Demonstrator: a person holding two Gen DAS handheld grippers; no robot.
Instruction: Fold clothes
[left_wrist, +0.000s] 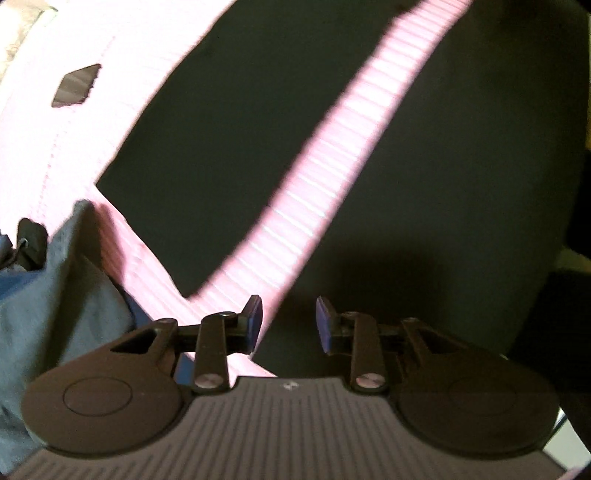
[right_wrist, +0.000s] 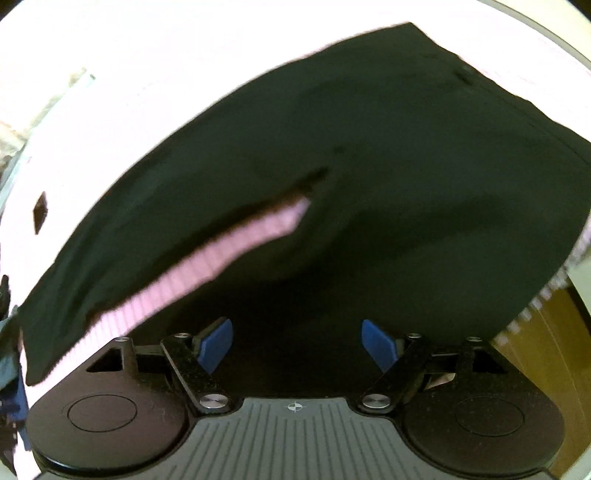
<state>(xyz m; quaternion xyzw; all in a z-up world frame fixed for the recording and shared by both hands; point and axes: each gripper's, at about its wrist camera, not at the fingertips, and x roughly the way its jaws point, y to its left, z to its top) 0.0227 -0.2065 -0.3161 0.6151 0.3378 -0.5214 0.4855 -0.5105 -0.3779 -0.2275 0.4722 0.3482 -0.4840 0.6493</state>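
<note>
Dark garment (right_wrist: 332, 155): black or very dark green cloth, spread flat over a pink ribbed cover (left_wrist: 74, 122), filling most of both wrist views. A narrow strip of the pink cover shows between two panels of the garment (left_wrist: 332, 147), running diagonally; in the right wrist view the same gap appears as a tapering pink slit (right_wrist: 229, 247). Left claw (left_wrist: 289, 325): released, blue pads (left_wrist: 255, 321) apart with nothing between them, poised low over the garment's near edge, one pad over the pink strip. Right claw (right_wrist: 297, 347): released, wide apart, blue pads (right_wrist: 218, 343) empty, hovering just above the dark cloth. Blue-grey fabric (left_wrist: 55, 295): bunched at the left of the left wrist view, beside the garment; whether it touches cannot be told. Small dark diamond patch (left_wrist: 75, 85) on the pink cover, well apart from the claws. Wooden floor (right_wrist: 546, 350) visible at the right edge.
</note>
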